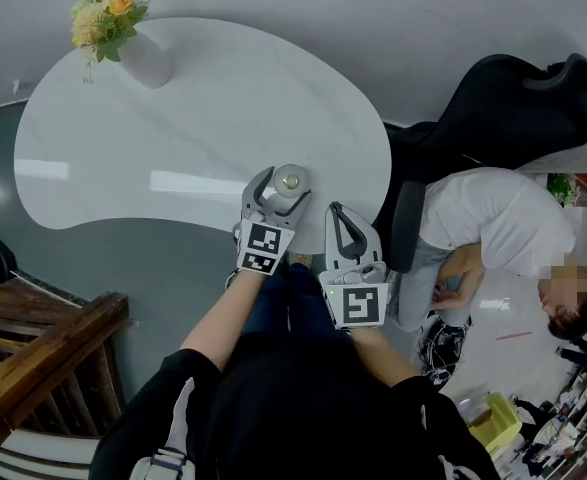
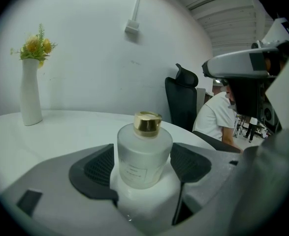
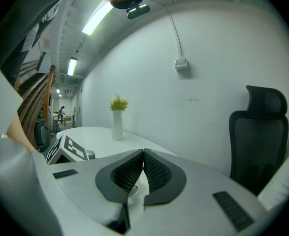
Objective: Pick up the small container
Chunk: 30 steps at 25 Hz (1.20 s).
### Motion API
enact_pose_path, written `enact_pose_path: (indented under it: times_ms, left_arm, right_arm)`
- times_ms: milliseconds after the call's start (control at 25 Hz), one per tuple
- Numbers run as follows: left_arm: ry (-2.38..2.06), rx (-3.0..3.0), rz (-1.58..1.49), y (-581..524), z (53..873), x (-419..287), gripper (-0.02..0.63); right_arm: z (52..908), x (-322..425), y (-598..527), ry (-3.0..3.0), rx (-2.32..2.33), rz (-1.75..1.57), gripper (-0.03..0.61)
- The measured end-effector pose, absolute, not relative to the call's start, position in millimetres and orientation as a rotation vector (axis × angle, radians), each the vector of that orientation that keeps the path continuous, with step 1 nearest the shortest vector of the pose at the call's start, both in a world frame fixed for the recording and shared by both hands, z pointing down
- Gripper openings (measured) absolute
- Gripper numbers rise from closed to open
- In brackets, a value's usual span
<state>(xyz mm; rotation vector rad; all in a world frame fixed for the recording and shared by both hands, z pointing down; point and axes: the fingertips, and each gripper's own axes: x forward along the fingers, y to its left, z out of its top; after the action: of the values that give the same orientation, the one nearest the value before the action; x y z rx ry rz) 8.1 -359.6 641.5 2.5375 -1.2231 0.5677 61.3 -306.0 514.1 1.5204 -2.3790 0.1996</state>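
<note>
Upright small container (image 2: 144, 156) at the near edge of the table (image 1: 173, 138) — gold cap (image 2: 147, 123) up.
Jaws of the left gripper (image 1: 283, 182) stand wide, flanking its vertical body; the right gripper (image 3: 143, 157) — beside that edge — is pinched closed, empty.

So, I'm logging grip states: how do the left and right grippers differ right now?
On the left gripper the fingers stand wide apart; on the right gripper they are pressed together. The left gripper has the frosted, gold-capped bottle between its fingers; the right gripper has nothing between its own. Both point out over the white table.
</note>
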Motion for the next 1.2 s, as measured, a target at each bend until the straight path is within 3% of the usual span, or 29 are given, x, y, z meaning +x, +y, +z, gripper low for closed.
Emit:
enact_pose_path:
  times_ms: [1200]
  left_arm:
    - [-1.221, 2.568, 0.644, -364.8, 647.2, 12.9, 0.331]
  right_arm:
    - [513.8, 64.9, -305.1, -2.364, 1.531, 0.206, 0.023]
